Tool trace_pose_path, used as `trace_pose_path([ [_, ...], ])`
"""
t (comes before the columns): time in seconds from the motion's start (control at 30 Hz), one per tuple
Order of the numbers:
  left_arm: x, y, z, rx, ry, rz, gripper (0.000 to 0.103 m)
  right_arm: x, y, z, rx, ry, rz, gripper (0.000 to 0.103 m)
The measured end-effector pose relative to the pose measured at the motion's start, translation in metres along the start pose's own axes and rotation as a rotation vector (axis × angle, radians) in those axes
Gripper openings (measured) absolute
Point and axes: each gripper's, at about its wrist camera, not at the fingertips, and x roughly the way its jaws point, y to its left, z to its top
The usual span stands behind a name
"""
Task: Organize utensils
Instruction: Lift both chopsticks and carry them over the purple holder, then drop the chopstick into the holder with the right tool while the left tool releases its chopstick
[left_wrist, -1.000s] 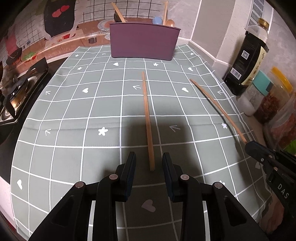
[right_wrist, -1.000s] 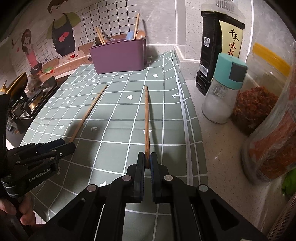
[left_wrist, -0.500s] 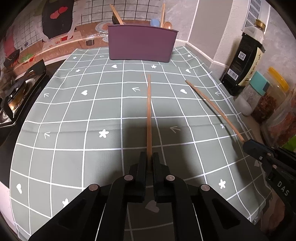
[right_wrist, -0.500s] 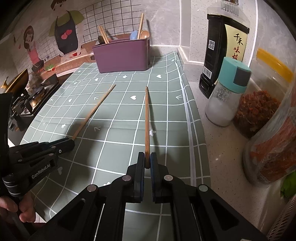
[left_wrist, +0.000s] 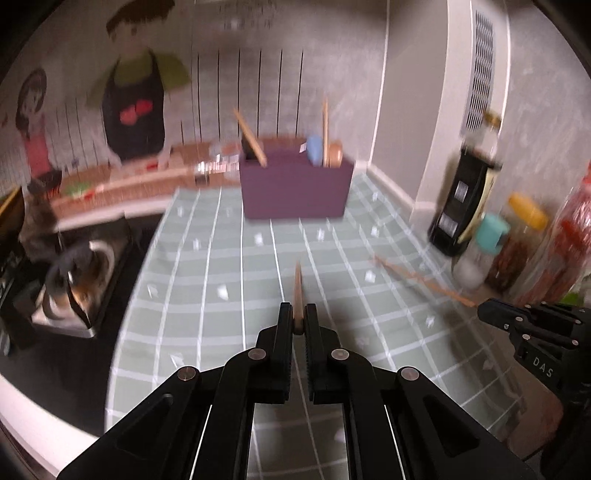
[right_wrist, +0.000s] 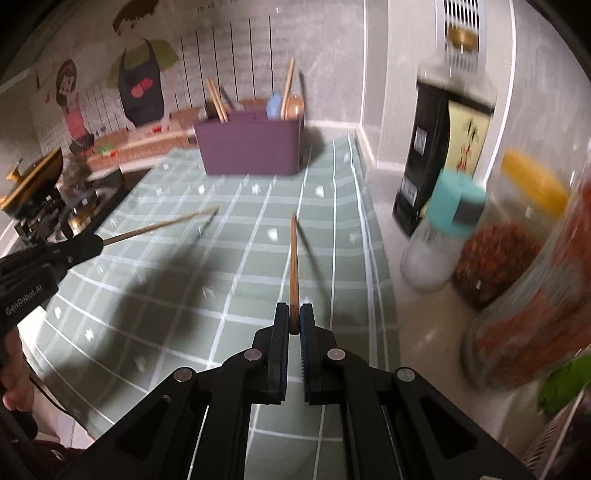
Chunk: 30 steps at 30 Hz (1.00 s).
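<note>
Dim kitchen light, both fisheye views smeared with motion blur; the jars (right_wrist: 517, 295) and wall decal (left_wrist: 136, 103) streak, edges bow, dark shadows fall across the checked cloth (right_wrist: 166, 295)

We see both views smeared by motion blur. The label on the dark bottle (right_wrist: 443, 162) is unreadable, and the marks on the checked cloth (left_wrist: 229, 266) are mere smudges. The utensils in the purple holder (left_wrist: 295, 188) blur together. The red-filled jar (right_wrist: 539, 317) is cut off at the right edge. The stove (left_wrist: 70, 288) is indistinct.
</note>
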Motion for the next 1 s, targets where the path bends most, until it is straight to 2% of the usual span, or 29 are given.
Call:
trace_pose_path([
  [0.27, -0.015, 0.027, 0.072, -0.004, -0.073, -0.059, 0.006, -0.028, 0.011, 0.075, -0.014, -0.109, 0.0, 0.005],
  [0.43, -0.031, 0.041, 0.129, -0.024, -0.118, -0.122, 0.006, -0.055, 0.026, 0.142, -0.054, -0.196, -0.017, 0.005],
  [0.5, -0.04, 0.046, 0.16, -0.017, -0.133, -0.16, 0.005, -0.071, 0.032, 0.171, -0.078, -0.251, -0.031, 0.005],
  [0.6, -0.052, 0.051, 0.21, 0.004, -0.137, -0.169, 0.006, -0.093, 0.038, 0.216, -0.101, -0.312, -0.029, 0.005],
  [0.8, -0.048, 0.073, 0.282, -0.059, -0.064, -0.202, 0.006, -0.124, 0.05, 0.295, -0.13, -0.41, -0.057, 0.005],
  [0.93, -0.029, 0.077, 0.306, -0.026, -0.041, -0.119, 0.006, -0.113, 0.049, 0.331, -0.121, -0.391, -0.026, 0.005],
  [1.0, -0.011, 0.079, 0.313, -0.016, 0.008, -0.108, 0.006, -0.098, 0.048, 0.343, -0.122, -0.369, -0.015, 0.005],
])
